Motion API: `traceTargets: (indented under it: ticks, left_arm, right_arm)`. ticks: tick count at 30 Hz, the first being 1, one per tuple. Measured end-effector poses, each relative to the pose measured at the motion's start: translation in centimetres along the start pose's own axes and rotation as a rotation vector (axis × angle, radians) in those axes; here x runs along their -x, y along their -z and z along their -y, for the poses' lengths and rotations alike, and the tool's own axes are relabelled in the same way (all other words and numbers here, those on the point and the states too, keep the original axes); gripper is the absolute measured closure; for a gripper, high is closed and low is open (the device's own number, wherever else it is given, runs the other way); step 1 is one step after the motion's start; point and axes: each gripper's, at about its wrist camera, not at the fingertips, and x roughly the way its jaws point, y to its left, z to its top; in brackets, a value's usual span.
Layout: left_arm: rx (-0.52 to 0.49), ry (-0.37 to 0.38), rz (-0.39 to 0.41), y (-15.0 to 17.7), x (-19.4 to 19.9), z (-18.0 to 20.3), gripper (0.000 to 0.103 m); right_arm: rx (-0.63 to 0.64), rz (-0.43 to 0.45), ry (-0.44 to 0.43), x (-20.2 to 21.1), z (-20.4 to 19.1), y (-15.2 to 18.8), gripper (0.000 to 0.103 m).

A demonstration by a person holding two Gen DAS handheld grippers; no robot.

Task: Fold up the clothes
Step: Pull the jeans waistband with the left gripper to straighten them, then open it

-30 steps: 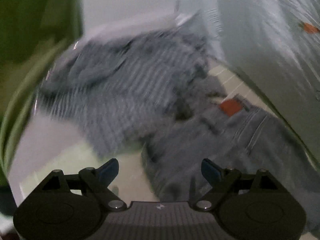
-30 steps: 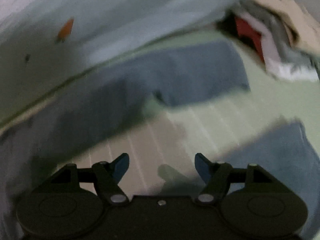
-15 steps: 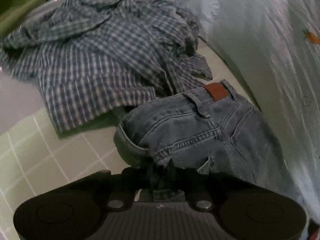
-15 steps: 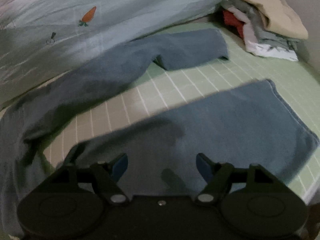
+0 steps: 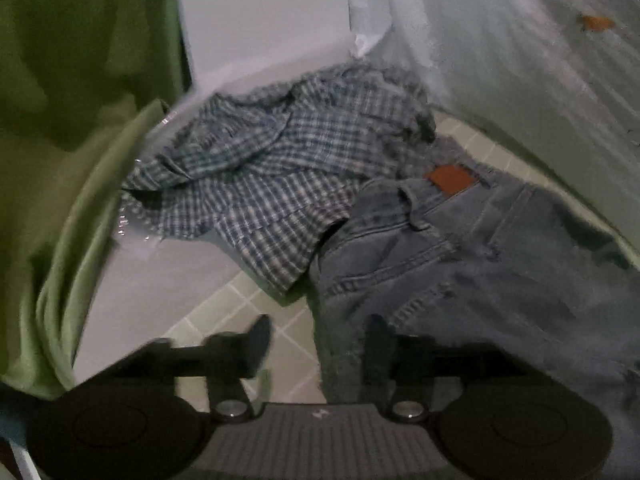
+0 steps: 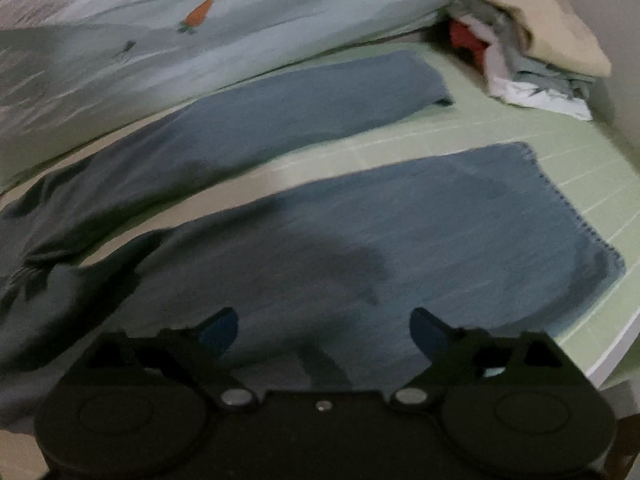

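Observation:
Blue jeans (image 5: 480,256) lie flat on the green checked bed sheet (image 5: 224,320), waistband with a brown patch (image 5: 450,178) toward the far side. My left gripper (image 5: 318,340) is open, its jaws straddling the waist-side edge of the jeans without pinching it. In the right wrist view the two jean legs (image 6: 400,240) spread apart across the sheet. My right gripper (image 6: 324,330) is open and empty just above the nearer leg.
A crumpled blue plaid shirt (image 5: 280,168) lies beside the jeans' waist. A pale quilt with carrot prints (image 6: 200,32) runs along the far side. A pile of folded clothes (image 6: 528,48) sits at the far right. Green curtain (image 5: 60,120) at left. Bed edge (image 6: 608,356) at right.
My left gripper was shut on the jeans' waist edge half a second ago and has opened and drawn back. The right gripper has lowered toward the nearer leg.

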Motion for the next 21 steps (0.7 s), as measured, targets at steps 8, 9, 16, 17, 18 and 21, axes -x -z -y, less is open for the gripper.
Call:
traceTargets:
  ticks: [8,9,16,17,18,21]
  left_arm:
    - [0.067,0.067,0.048,5.9,7.5,6.8,0.023]
    - [0.056,0.083,0.054,6.8,8.4,7.9,0.022]
    - [0.015,0.109,0.051,13.5,13.6,15.1,0.021]
    - [0.011,0.110,0.042,14.4,14.1,16.0,0.021]
    - [0.006,0.112,0.033,15.2,14.7,16.9,0.021]
    - [-0.023,0.125,0.010,17.4,16.2,19.5,0.021]
  right_arm:
    - [0.039,0.006,0.069,-3.8,10.2,-3.4,0.006]
    - [0.049,0.011,0.078,-4.4,11.6,-3.9,0.006]
    - [0.091,-0.037,0.145,-8.5,20.4,-6.7,0.014]
    - [0.089,-0.046,0.127,-8.7,21.1,-6.9,0.017]
    - [0.090,-0.053,0.095,-9.0,21.8,-7.1,0.024]
    - [0.110,-0.038,0.016,-8.9,22.6,-7.4,0.052]
